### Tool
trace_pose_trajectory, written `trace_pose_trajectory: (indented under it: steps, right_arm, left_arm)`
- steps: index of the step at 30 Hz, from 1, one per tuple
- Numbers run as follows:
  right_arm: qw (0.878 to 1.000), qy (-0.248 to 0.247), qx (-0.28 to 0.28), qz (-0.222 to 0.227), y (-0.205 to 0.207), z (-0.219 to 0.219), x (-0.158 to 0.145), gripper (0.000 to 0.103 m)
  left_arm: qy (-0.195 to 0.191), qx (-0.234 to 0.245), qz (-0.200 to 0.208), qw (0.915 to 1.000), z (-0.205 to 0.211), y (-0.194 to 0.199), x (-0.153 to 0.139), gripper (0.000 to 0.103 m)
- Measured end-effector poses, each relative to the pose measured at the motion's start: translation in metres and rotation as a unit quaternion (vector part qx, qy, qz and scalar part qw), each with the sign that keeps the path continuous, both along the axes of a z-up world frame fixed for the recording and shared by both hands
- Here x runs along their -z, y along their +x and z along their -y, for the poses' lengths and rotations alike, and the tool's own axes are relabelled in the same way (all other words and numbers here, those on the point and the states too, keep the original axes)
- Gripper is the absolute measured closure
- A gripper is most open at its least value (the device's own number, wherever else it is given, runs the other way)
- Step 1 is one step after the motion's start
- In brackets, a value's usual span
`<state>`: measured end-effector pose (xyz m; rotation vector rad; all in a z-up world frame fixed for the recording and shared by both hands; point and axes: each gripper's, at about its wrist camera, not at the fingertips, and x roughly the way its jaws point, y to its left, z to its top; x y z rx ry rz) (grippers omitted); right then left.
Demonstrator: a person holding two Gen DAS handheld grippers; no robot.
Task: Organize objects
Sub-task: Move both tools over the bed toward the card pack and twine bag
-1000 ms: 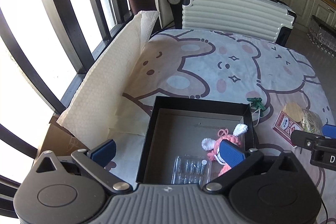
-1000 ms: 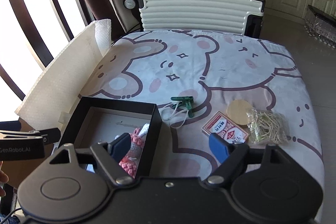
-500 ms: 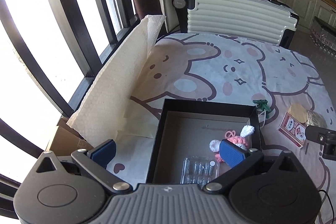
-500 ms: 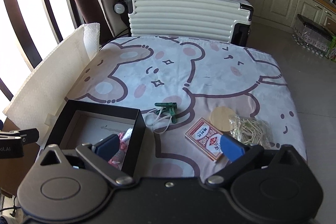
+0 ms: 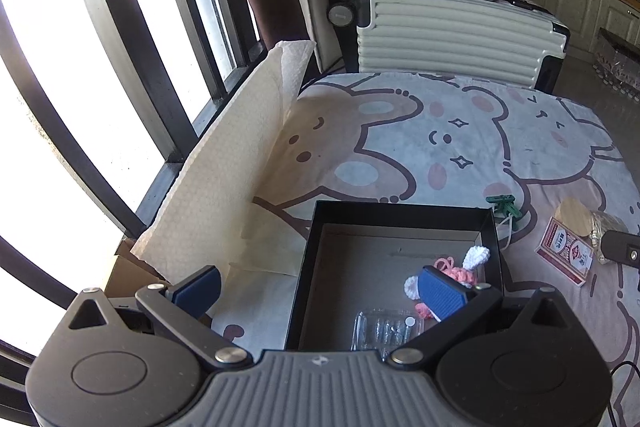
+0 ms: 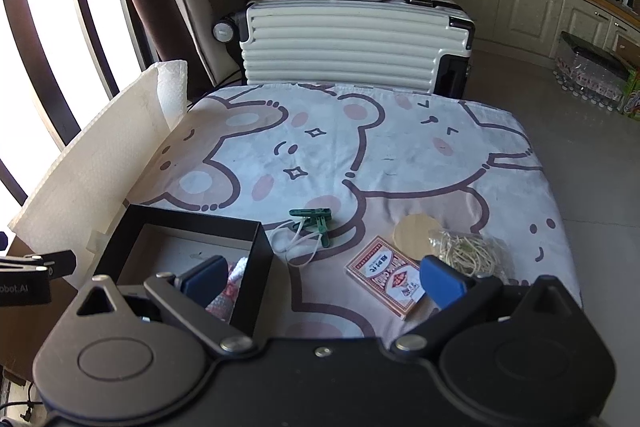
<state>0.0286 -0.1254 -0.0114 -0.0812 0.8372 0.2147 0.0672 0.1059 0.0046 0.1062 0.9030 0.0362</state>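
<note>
A black open box (image 5: 316, 251) (image 6: 256, 259) sits at the near left of the bear-print table. Inside lie a pink and white crochet toy (image 5: 460, 267) (image 6: 236, 275) and a clear plastic case (image 5: 384, 331). On the cloth to its right lie a green clip with a white cord (image 6: 316, 223) (image 5: 502, 205), a red card deck (image 6: 384, 277) (image 5: 564, 255), a round wooden coaster (image 6: 414, 235) and a bag of rubber bands (image 6: 468, 251). My left gripper (image 5: 320, 291) is open and empty above the box's near edge. My right gripper (image 6: 324, 281) is open and empty, held back above the table's near edge.
A white bubble-wrap sheet (image 5: 224, 179) stands along the table's left side by the barred window. A cream ribbed suitcase (image 6: 356, 43) stands behind the far edge. A cardboard box (image 5: 124, 267) sits at the near left. Cabinets (image 6: 532, 3) line the back right.
Both grippers have pulled back and up from the table, so the box and loose items look farther away. Both stay open and empty. Nothing on the table moved.
</note>
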Motion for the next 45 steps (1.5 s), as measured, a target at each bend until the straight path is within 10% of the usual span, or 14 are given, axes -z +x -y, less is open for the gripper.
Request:
trace_pose_trajectory:
  steps: [45]
  right_arm:
    - [0.985, 0.041, 0.156, 0.057, -0.001, 0.148, -0.006, 0.000]
  left_arm:
    - [-0.054, 0.135, 0.027, 0.9891, 0.152, 0.005, -0.004, 0.000]
